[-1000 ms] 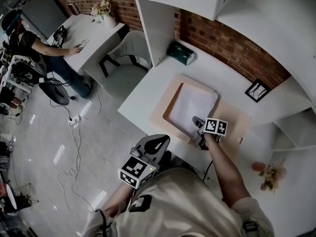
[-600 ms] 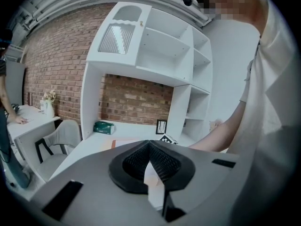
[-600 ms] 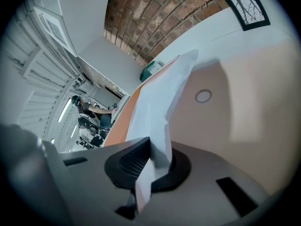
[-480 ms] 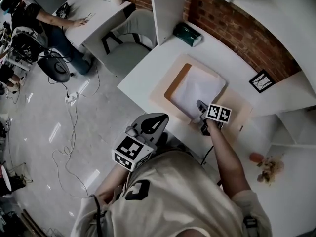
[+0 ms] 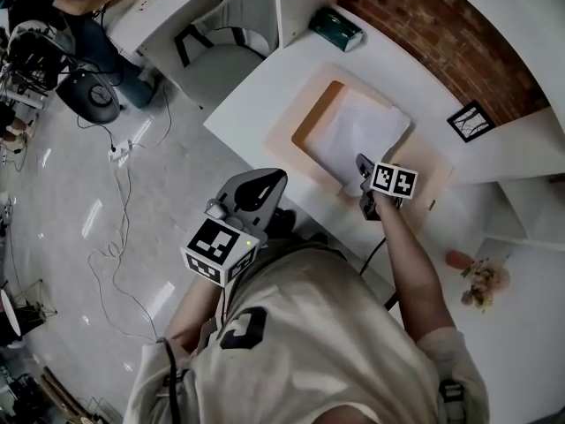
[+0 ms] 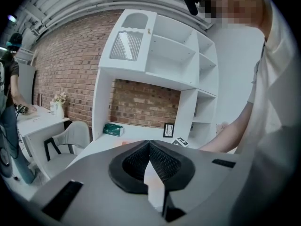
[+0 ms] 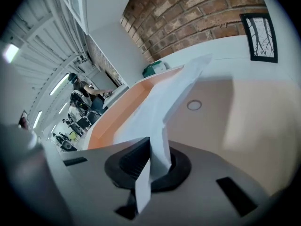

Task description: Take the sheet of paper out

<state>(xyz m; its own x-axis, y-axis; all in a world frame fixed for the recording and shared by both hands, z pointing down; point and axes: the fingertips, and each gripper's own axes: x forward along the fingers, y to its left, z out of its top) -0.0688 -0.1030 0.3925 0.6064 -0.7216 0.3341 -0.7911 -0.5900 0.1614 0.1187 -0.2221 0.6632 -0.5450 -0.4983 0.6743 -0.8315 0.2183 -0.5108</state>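
On the white desk (image 5: 256,95) lies an open tan folder (image 5: 311,124), and the sheet of paper (image 5: 364,133) rests on top of it. The right gripper (image 5: 363,162) has its jaws clenched on the near edge of the paper. The paper bends up from the folder to the jaws. The left gripper (image 5: 267,182) hangs off the side of the desk, over the floor (image 5: 88,219), away from the paper. Its jaws are pressed together with nothing in them. A green box (image 5: 335,29) and a small picture frame (image 5: 470,120) sit near the brick wall (image 5: 424,16).
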